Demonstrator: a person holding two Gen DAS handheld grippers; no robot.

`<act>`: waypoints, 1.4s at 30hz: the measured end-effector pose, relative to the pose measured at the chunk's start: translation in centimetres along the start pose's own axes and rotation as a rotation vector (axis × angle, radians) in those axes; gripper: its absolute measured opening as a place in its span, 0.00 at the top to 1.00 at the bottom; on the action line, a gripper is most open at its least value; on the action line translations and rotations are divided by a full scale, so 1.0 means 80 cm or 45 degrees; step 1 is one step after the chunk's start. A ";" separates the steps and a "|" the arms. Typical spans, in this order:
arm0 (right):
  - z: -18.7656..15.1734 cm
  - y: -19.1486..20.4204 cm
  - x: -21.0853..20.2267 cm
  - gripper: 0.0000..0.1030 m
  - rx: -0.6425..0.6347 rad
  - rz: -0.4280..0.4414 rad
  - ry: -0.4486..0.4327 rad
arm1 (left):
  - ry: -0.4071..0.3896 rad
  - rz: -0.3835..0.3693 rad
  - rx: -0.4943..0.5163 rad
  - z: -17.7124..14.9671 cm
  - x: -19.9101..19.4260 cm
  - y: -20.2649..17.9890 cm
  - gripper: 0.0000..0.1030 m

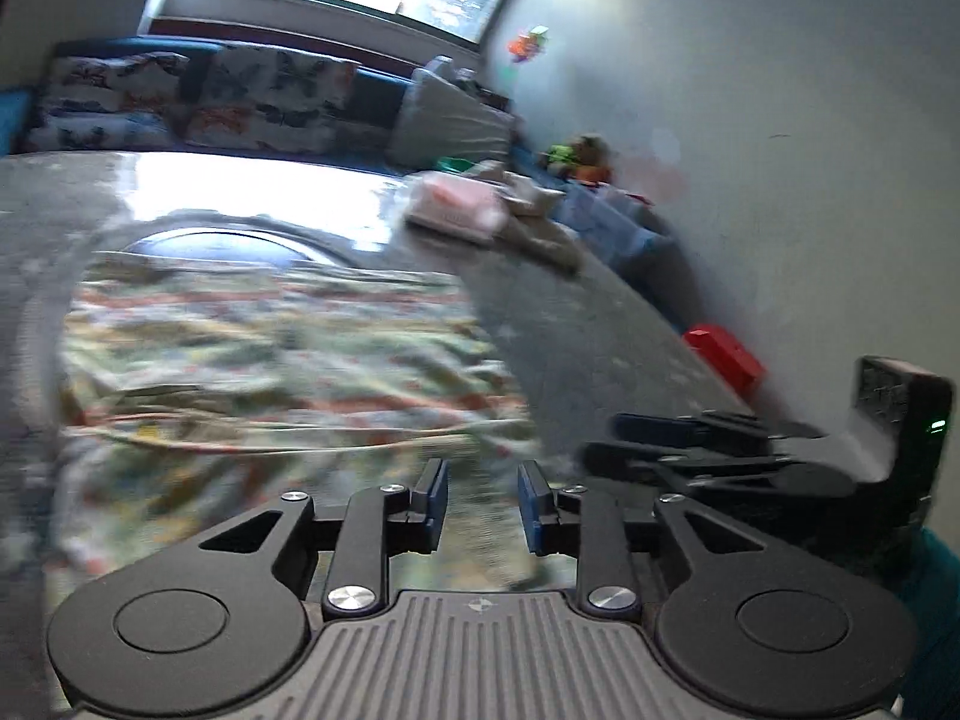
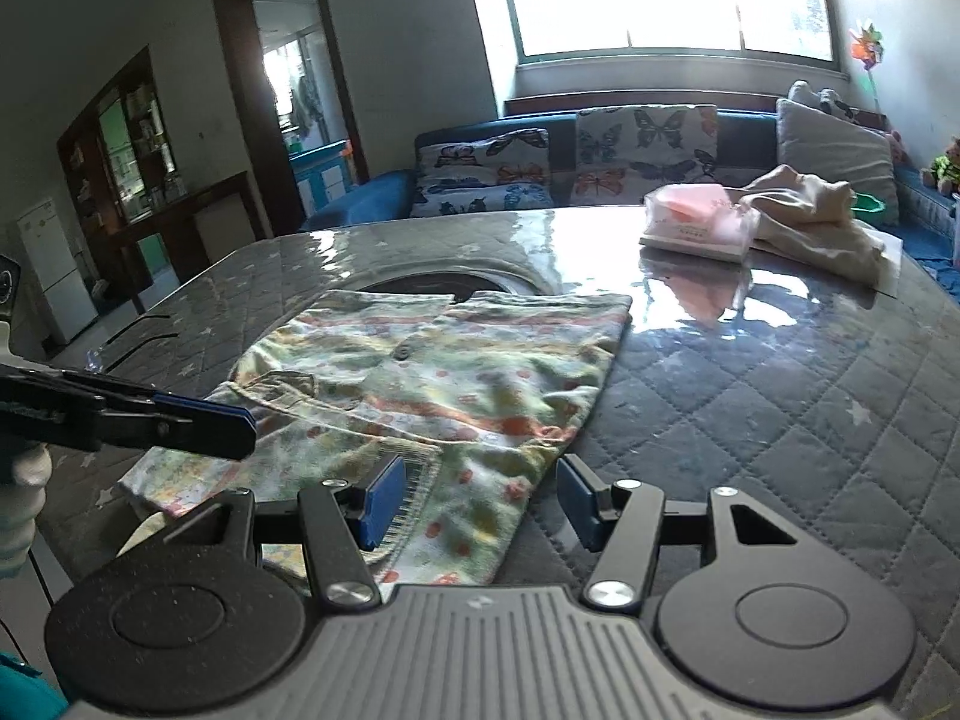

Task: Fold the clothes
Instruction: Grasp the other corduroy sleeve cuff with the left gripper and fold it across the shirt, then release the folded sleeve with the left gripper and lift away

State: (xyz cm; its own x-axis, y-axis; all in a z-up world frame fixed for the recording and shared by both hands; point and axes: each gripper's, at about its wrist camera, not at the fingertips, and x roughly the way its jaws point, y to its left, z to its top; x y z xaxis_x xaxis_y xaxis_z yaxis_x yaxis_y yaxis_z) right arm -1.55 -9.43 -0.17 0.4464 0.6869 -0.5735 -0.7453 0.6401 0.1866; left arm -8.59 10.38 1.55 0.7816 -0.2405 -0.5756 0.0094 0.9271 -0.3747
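Broadly, a grey quilted surface [image 2: 780, 396] under a glossy clear cover fills both views, with a blue sofa behind it. Spread across its near half lies a patterned child's garment [image 2: 432, 372], partly folded, a sleeve doubled over its front. Further back sit a pink tissue pack [image 2: 696, 222] and a crumpled beige cloth [image 2: 816, 222], touching each other. Over the garment's near hem the right gripper [image 2: 474, 504] stands apart, nothing pinched. At the left edge the left gripper [image 1: 483, 507] shows a narrow gap, holding nothing
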 end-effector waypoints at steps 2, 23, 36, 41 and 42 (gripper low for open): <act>0.001 0.005 0.005 0.45 -0.010 0.028 0.016 | -0.012 0.085 -0.023 -0.003 -0.008 0.021 0.73; 0.008 0.068 0.075 0.46 -0.189 0.171 0.137 | -0.035 0.419 -0.125 -0.002 -0.017 0.123 0.85; 0.008 0.083 0.096 0.45 -0.260 0.206 0.168 | -0.004 0.601 -0.016 0.002 0.011 0.135 0.91; 0.001 0.088 0.100 0.44 -0.292 0.206 0.189 | -0.007 0.590 -0.059 0.002 0.003 0.145 0.89; -0.001 0.089 0.100 0.44 -0.303 0.199 0.194 | -0.008 0.584 -0.053 0.003 0.001 0.141 0.89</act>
State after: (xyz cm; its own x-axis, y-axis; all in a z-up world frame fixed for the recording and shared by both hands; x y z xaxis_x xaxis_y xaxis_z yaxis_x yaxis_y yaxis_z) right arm -3.33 0.64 -3.48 0.2518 0.6997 -0.6686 -0.9019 0.4202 0.1001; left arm -8.31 20.89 -2.53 0.7028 0.1937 -0.6845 -0.3631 0.9251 -0.1110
